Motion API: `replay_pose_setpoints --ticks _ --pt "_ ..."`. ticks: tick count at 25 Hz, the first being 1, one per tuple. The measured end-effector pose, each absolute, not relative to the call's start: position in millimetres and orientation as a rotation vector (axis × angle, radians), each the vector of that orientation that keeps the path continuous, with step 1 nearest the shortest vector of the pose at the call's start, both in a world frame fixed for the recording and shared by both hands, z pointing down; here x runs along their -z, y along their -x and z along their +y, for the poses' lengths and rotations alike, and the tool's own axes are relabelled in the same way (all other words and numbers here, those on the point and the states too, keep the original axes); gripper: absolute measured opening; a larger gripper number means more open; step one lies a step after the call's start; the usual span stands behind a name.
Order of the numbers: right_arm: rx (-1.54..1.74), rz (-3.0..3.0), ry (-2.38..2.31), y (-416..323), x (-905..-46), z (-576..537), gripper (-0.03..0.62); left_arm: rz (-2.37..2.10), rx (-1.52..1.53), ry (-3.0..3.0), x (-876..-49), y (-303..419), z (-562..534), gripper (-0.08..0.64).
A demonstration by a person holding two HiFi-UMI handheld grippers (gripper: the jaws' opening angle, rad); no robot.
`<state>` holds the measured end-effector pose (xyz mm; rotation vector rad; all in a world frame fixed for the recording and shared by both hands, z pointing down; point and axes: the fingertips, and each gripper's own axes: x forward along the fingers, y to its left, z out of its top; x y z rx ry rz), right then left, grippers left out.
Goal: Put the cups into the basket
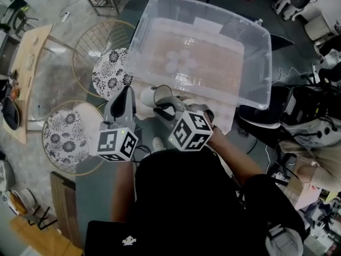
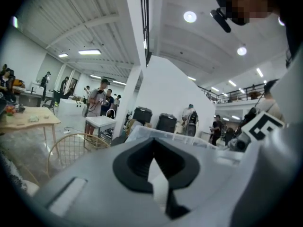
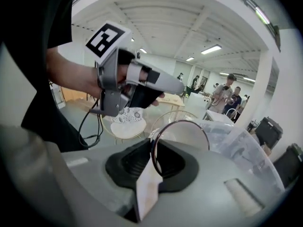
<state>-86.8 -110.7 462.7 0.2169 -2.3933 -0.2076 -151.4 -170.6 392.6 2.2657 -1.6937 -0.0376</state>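
- Far left, head view: wooden table (image 1: 26, 63). Beside it are two wire chairs with flower-print cushions, one farther off (image 1: 112, 73) and one nearer (image 1: 66, 135).
- Left gripper (image 1: 128, 92) is held just right of the nearer chair, with its marker cube (image 1: 117, 143) toward the person. Tips point toward the bin's near left corner.
- Left gripper view: left gripper (image 2: 154, 160) has its jaws drawn together with nothing between them. It looks out level over the bin's rim (image 2: 180, 138) into the hall, where people stand in the distance.
- Cup (image 1: 154, 97): clear, with a dark rim. It lies tilted between the two grippers, just outside the bin's near wall and not inside the bin.
- Right gripper (image 1: 162, 110) is just right of the cup, its marker cube (image 1: 191, 131) beside the left one, near but apart.
- Right gripper view: right gripper (image 3: 152, 160) has its jaws closed on the cup (image 3: 182, 136), pinching the wall at the rim. The rim ring stands up above the jaws. Beyond it, a hand holds the left gripper (image 3: 177, 86) above a cushioned chair (image 3: 128, 122).
- Bin (image 1: 149, 36): large, clear plastic, open-topped, centre to right of the head view. Faint pale round shapes (image 1: 178, 60) show at its floor; cannot tell what they are.
- Right edge: dark cases and cables (image 1: 303, 111) on the floor.
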Motion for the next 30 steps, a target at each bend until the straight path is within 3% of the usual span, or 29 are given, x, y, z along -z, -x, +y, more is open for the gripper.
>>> replay_pose_setpoints --ticks 13,30 --pt "0.147 -2.474 -0.552 27.6 -406.5 -176.5 0.044 -1.553 0.034 -2.386 -382.6 91.6 -193.5 0.005" --pt "0.046 -2.384 -0.618 -35.9 -432.1 -277.6 0.044 -1.483 -0.040 -2.418 -391.1 39.9 -254.1 0.005"
